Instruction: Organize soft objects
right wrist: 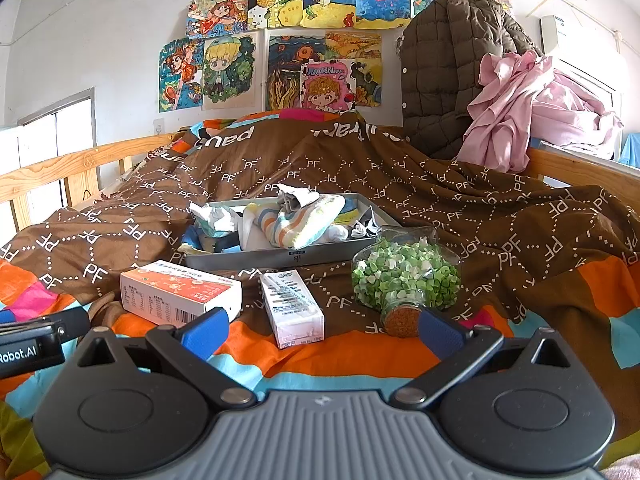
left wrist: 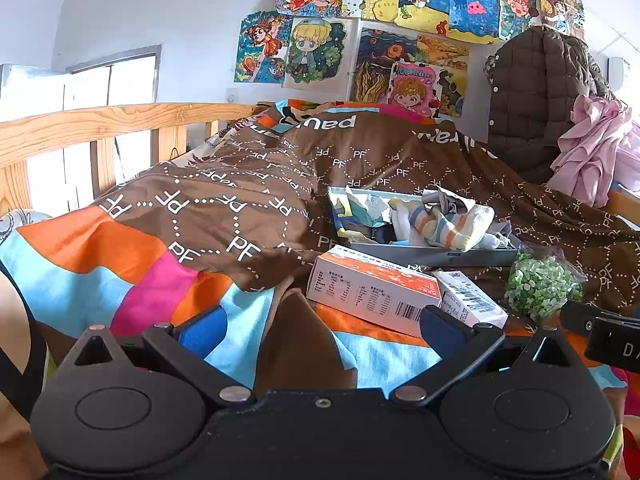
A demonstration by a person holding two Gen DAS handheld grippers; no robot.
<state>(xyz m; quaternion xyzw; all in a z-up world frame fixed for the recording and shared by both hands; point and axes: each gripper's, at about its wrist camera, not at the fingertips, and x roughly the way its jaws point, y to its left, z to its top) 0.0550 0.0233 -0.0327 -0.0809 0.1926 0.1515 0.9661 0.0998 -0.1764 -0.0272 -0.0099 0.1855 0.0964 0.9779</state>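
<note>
A grey tray (right wrist: 256,258) on the bed holds a pile of soft things: a striped rolled cloth (right wrist: 298,226) and several socks. It also shows in the left wrist view (left wrist: 424,255), with the striped cloth (left wrist: 452,226). My left gripper (left wrist: 320,328) is open and empty, low over the quilt, short of an orange-and-white box (left wrist: 372,292). My right gripper (right wrist: 320,330) is open and empty, just in front of a small white carton (right wrist: 292,308) and a glass jar of green paper bits (right wrist: 404,276).
The orange-and-white box (right wrist: 180,292) lies left of the carton. A brown PF-patterned quilt (right wrist: 400,184) covers the bed. A brown quilted coat (right wrist: 440,68) and pink cloth (right wrist: 520,108) are heaped at the far right. A wooden rail (left wrist: 100,124) runs along the left.
</note>
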